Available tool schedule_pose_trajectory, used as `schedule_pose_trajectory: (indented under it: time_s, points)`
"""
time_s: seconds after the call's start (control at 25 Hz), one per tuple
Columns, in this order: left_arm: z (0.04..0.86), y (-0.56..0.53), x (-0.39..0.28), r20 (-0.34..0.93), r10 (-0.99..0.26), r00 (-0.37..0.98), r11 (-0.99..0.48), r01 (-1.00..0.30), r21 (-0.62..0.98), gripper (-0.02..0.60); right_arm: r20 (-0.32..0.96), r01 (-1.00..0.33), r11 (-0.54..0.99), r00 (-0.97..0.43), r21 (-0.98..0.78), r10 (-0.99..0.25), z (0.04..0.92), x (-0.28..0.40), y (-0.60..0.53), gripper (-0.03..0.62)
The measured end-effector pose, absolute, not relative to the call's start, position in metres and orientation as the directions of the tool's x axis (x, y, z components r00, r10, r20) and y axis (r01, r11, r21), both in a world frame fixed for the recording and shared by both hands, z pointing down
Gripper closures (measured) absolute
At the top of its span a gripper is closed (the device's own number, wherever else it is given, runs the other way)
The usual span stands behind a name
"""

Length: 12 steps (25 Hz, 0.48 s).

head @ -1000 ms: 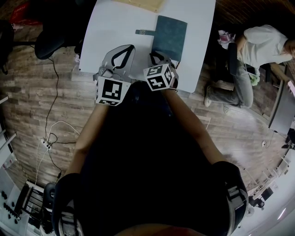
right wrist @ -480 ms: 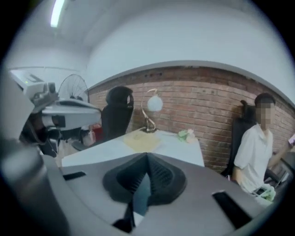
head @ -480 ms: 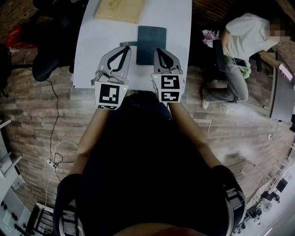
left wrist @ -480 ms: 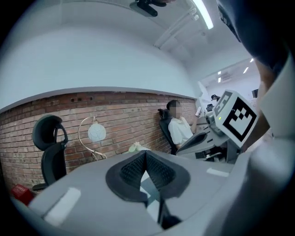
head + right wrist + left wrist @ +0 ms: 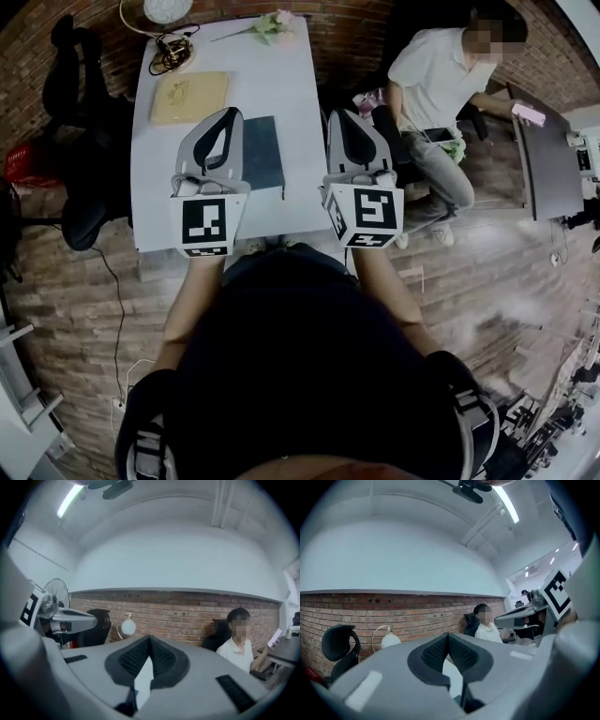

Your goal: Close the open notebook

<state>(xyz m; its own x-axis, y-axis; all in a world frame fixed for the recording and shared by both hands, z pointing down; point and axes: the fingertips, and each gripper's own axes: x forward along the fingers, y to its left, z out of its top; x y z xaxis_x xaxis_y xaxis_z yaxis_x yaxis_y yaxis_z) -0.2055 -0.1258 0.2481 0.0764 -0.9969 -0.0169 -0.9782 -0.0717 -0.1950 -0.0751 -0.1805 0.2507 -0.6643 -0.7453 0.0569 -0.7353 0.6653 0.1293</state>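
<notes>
A dark teal notebook (image 5: 265, 152) lies closed and flat on the white table (image 5: 292, 89). In the head view my left gripper (image 5: 231, 112) is shut, held up in front of the notebook's left edge with nothing in it. My right gripper (image 5: 342, 114) is also shut and empty, out past the table's right edge. In the left gripper view the left gripper (image 5: 448, 635) points level at a brick wall. In the right gripper view the right gripper (image 5: 150, 638) does the same. Neither gripper view shows the notebook.
A tan pad (image 5: 190, 97) lies behind the notebook. A round white lamp (image 5: 169, 9) and flowers (image 5: 272, 23) stand at the table's far end. A seated person (image 5: 436, 75) is right of the table, a black chair (image 5: 80, 89) left of it.
Both grippers have risen from low over the notebook to level and spread apart. The head view has swung up, so the whole table and the brick wall show.
</notes>
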Motion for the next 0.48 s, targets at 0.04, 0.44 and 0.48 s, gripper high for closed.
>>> schedule_pose_trajectory:
  time_s: [0.04,0.44,0.48]
  points:
    - [0.238,-0.128,-0.201,-0.029,-0.997,0.075,-0.068,-0.978,-0.196,0.575,0.036,-0.739,0.661,-0.663,0.129,-0.748,0.24,-0.069,-0.183,0.582]
    - [0.216,-0.13,-0.161,-0.048,-0.998,0.036,-0.024,-0.974,-0.226,0.575,-0.023,-0.719,0.686,-0.692,0.114,-0.721,0.217,-0.027,-0.19,0.582]
    - [0.216,-0.129,-0.158,-0.049,-0.998,0.03,-0.018,-0.973,-0.229,0.575,-0.023,-0.714,0.691,-0.697,0.111,-0.716,0.217,-0.024,-0.191,0.582]
